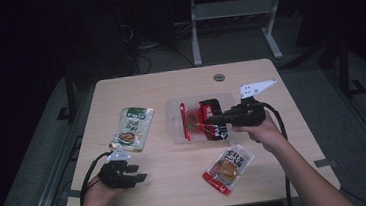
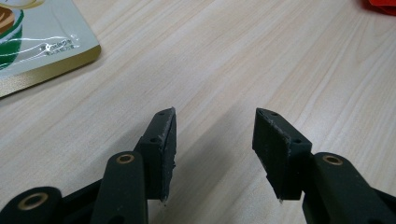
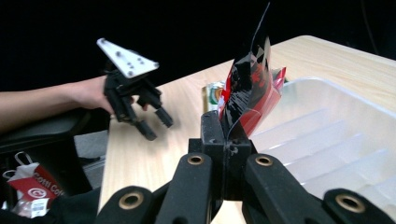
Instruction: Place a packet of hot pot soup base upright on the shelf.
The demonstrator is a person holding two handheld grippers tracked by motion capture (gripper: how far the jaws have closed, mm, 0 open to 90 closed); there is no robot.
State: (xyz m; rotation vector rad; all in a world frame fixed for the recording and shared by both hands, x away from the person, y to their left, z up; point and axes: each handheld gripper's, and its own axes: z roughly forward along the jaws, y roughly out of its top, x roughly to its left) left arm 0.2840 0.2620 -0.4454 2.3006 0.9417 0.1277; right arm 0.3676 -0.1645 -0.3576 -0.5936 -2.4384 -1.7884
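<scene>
Red-and-black packet (image 3: pixel 250 91) stands pinched by one edge in the right gripper (image 3: pixel 224 135), whose jaws are pressed together on it; in the right gripper view it rises upright from the tips, long axis pointing up and away from the jaws. In the high view the same packet (image 1: pixel 211 116) hangs at the gripper (image 1: pixel 218 119) over the right part of the clear tray (image 1: pixel 175 136), so the tray lies straight below and beside the load; a red packet (image 1: pixel 184 121) already lies inside it. My judgement is that the coming move turns on this: the packet is above the tray, and lowering and letting go would drop it in, with its long side best laid along the tray. The right hand is the nearer one by far. The left gripper (image 1: pixel 132 177) rests near the front left edge of the table (image 1: pixel 169 84), well apart from the tray, jaws apart with nothing between them, bare wood showing in the gap. A green packet (image 1: pixel 134 128) lies between it and the tray, and an orange packet (image 1: pixel 228 168) lies in front of the tray, near the right forearm.
</scene>
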